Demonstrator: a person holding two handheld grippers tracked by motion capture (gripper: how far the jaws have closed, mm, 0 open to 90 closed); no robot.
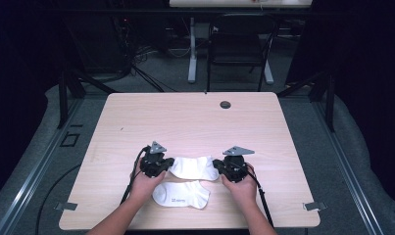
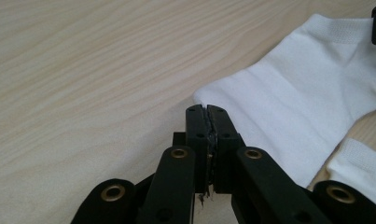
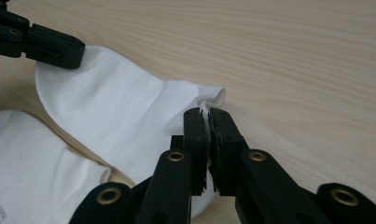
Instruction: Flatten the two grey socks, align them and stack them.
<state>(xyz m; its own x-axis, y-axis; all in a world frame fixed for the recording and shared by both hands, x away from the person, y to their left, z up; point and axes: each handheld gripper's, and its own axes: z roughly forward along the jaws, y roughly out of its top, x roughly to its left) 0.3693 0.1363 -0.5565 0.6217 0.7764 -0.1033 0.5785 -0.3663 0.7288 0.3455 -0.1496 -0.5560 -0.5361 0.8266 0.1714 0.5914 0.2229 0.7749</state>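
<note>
Two claws, left claw (image 1: 166, 164) and right claw (image 1: 218, 165), pinch opposite ends of the soft, limp far sock (image 1: 194, 167), beyond the near sock (image 1: 181, 194).

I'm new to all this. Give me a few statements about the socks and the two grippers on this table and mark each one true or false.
1. Two white socks lie on the table. True: the far sock and the near sock.
2. The left gripper is pinching one end of the far sock. True.
3. The right gripper hangs open above the table. False: its jaws are closed on the far sock's other end.
4. Both grippers hold the near sock. False: it lies free, closer to the person.
5. The near sock has small print on it. True.
</note>
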